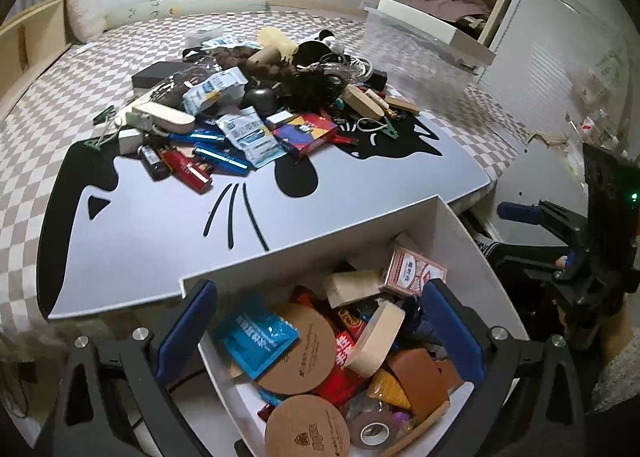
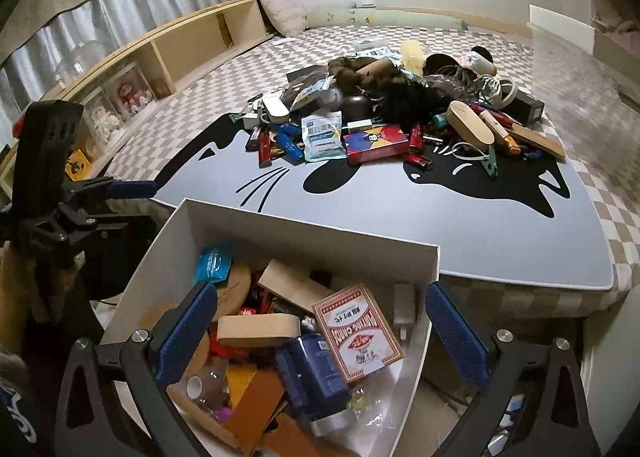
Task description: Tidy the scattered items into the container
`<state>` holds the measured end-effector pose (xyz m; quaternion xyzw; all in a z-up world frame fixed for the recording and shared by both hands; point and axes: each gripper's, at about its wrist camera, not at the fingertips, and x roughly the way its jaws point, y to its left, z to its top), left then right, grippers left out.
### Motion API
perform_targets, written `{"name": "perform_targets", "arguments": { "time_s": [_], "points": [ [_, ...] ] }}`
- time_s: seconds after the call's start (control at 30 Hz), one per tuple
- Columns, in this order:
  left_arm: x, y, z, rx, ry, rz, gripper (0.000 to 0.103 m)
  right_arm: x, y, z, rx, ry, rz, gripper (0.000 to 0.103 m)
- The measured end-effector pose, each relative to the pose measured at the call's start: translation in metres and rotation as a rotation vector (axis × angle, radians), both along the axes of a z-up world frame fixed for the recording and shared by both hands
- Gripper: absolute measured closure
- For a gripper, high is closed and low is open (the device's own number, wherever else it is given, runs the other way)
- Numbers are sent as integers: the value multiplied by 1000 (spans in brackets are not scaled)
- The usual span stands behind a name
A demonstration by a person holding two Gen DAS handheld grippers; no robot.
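Box: white box [image 1: 452, 217] at the near edge of the bed, just below the mat's front edge, already heaped with things.
In the box: red card pack [image 2: 357, 338], round cork coasters [image 1: 306, 349], wooden block [image 1: 352, 287], tape roll [image 1: 372, 433], blue packet [image 1: 260, 339], blue tin [image 2: 312, 373].
Pile: scattered items [image 1: 256, 105] heaped at the far end of the grey cat mat [image 1: 160, 217]: lighters [image 1: 188, 169], mask packets [image 1: 250, 135], red-blue box [image 1: 306, 133], wooden brush [image 2: 472, 125], dark hair.
Left gripper [image 1: 320, 333]: over the box, blue pads apart, nothing between them.
Right gripper [image 2: 320, 333]: over the box too, pads wide apart, empty.
Bed: checked cover [image 1: 36, 105] under the mat.
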<state>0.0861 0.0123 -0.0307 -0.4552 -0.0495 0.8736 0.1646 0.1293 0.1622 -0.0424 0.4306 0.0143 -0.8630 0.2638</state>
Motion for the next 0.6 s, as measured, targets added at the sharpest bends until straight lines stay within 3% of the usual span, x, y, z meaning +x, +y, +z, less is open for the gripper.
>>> {"name": "perform_targets", "arguments": {
  "time_s": [0.37, 0.6],
  "points": [
    [34, 5, 4, -66, 74, 31, 0, 20, 5, 5, -8, 46, -39, 0],
    [56, 0, 18, -52, 124, 54, 0, 35, 5, 15, -24, 91, -59, 0]
  ]
}}
